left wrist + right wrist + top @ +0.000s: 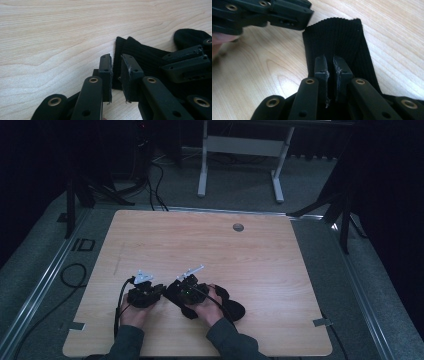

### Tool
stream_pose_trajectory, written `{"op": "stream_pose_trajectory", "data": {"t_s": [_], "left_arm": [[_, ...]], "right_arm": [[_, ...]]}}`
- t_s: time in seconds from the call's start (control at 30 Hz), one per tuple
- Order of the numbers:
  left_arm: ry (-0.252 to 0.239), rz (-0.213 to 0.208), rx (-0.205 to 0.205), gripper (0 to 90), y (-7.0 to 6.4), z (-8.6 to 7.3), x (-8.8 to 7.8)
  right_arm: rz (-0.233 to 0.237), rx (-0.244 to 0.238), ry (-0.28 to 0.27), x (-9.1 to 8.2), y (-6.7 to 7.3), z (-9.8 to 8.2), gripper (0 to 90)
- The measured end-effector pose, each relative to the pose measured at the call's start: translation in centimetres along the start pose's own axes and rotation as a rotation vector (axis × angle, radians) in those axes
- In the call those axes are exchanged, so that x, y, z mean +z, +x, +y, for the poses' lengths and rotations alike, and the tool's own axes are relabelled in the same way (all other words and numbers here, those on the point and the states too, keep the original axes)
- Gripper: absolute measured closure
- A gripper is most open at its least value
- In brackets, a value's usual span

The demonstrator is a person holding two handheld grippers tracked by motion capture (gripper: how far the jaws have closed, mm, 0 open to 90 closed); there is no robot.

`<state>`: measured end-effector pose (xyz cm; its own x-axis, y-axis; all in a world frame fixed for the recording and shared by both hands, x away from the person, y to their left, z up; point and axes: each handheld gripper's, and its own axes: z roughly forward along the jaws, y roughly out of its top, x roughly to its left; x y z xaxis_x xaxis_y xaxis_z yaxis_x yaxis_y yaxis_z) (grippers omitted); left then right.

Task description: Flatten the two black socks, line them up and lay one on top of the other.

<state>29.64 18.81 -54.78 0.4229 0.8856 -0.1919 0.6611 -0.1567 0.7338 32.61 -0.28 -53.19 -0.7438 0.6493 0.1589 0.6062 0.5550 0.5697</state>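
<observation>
Counted on the table (260, 255): one black ribbed sock (337, 40); two hand-held tools, the left tool (116, 75) and the right tool (331, 72); two hands; one round grommet hole (238, 227).

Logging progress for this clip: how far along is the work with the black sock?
Early stage, it seems. Done: both claws are down at the black sock near the table's front edge. In hand: the right claw sits over the ribbed cuff, jaws nearly closed, though an actual pinch can't be confirmed; the left claw stands slightly open at the cuff's edge. Left: the sock lies flat, not lifted or folded.
</observation>
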Motion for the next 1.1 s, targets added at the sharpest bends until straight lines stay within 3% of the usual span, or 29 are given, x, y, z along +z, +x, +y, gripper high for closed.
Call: {"op": "stream_pose_trajectory", "data": {"t_s": [0.27,0.33,0.37,0.4,0.53,0.67,0.83,0.93,1.0,1.03,1.1], "left_arm": [[-0.011,-0.012,0.03,79.3,-0.4,0.1,-0.1],[-0.011,-0.013,0.077,79.3,-0.8,0.2,0.0],[-0.011,-0.013,0.077,79.3,-0.8,0.2,0.0],[0.006,0.005,0.146,79.3,-1.7,0.3,0.4],[0.073,0.053,0.213,81.0,-2.6,0.2,1.5],[0.079,0.057,0.211,82.8,-2.7,0.2,1.6],[0.075,0.056,0.205,83.2,-2.6,0.2,1.6],[0.075,0.056,0.201,83.1,-2.7,0.2,1.6],[0.076,0.055,0.201,83.1,-2.7,0.2,1.6],[0.076,0.055,0.2,83.1,-2.7,0.1,1.6],[0.075,0.055,0.199,83.1,-2.7,0.1,1.6]], "right_arm": [[-0.001,-0.015,0.018,0.6,0.0,0.0,82.1],[-0.002,-0.019,0.026,0.8,-0.1,-0.1,82.0],[-0.002,-0.019,0.026,0.8,-0.1,-0.1,82.0],[0.001,-0.018,0.026,0.9,-0.2,-0.1,81.9],[0.013,-0.021,0.027,1.0,-0.3,-0.1,77.5],[0.026,-0.019,0.01,0.4,-0.4,-0.1,70.1],[0.037,0.0,-0.061,-1.8,-1.5,-0.3,64.1],[0.005,0.019,-0.101,-3.8,-3.1,-0.7,62.9],[-0.005,0.027,-0.108,-4.2,-3.5,-0.8,62.8],[-0.032,0.056,-0.124,-5.5,-5.0,-1.3,62.6],[-0.056,0.077,-0.125,-6.1,-6.2,-1.8,62.6]]}}
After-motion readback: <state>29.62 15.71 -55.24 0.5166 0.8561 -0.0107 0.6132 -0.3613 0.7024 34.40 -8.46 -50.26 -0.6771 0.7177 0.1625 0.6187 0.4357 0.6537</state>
